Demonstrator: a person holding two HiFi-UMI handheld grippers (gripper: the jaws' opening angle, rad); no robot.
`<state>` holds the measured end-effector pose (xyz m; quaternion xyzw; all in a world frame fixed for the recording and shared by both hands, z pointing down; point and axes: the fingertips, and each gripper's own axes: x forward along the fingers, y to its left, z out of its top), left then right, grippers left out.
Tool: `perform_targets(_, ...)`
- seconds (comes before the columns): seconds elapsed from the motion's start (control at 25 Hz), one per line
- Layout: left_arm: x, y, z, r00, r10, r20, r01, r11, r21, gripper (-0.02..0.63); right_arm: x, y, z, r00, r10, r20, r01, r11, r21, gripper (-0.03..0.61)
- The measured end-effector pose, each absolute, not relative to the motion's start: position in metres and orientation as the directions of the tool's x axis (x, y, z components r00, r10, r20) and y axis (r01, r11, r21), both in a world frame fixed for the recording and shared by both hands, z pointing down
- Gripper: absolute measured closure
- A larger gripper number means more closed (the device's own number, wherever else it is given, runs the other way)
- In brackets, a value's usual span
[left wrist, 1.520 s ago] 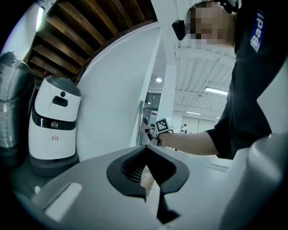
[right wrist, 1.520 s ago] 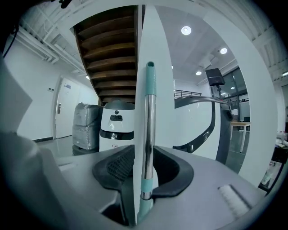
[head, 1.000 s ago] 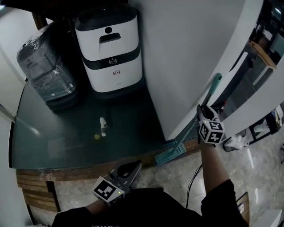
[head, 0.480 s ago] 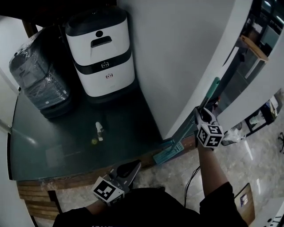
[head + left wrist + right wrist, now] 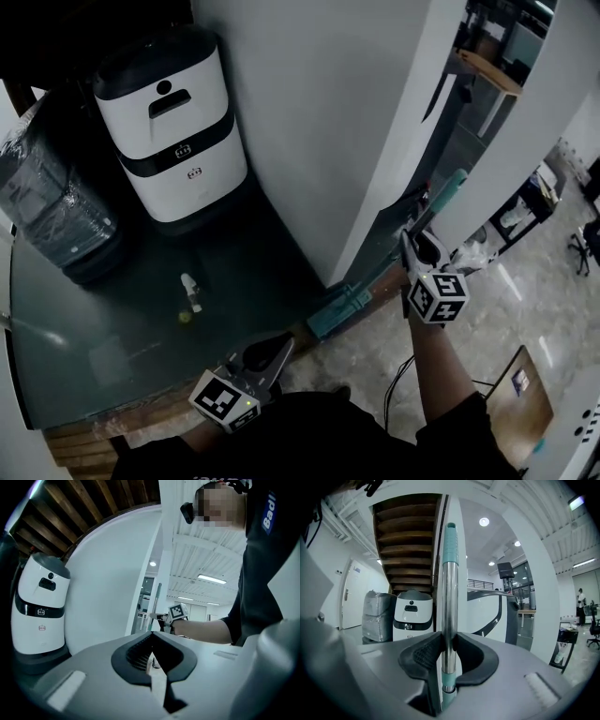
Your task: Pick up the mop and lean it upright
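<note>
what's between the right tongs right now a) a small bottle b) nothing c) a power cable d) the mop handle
D: the right gripper view shows the right tongs clamped on the mop handle, its metal pole rising between the pads.

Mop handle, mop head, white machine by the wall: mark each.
mop handle (image 5: pixel 449 606), right gripper view, chrome shaft just above the jaws.
mop head (image 5: pixel 330 314), head view, middle of the flat teal base.
white machine (image 5: pixel 202 195), head view, lower white front panel.

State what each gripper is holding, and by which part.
Right gripper grips the mop by its metal shaft, below the teal handle end; left gripper holds nothing.
</note>
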<state>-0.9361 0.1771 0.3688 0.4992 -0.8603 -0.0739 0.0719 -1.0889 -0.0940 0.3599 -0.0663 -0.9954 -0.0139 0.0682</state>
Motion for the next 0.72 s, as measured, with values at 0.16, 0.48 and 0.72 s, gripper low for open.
perform_targets(0.16, -0.932, 0.174, 0.363, -0.439, -0.898, 0.034, -0.878, 0.437, 0.198, 0.594, -1.064, -0.091, 0.348, -0.988, 0.095, 0.119, 0.097, 0.995, 0.017, 0.476)
perform_targets(0.48, -0.921, 0.158, 0.353, -0.317, -0.948, -0.002, -0.933, 0.312, 0.181, 0.594, -1.013, -0.079, 0.332, -0.994, 0.041, 0.097, 0.044, 0.999, 0.029, 0.476)
perform_targets(0.72, -0.911, 0.146, 0.353, -0.235, -0.972, -0.020, -0.957, 0.227, 0.180, 0.594, -0.970, -0.071, 0.333, -0.996, 0.002, 0.092, 0.004, 1.000, 0.030, 0.476)
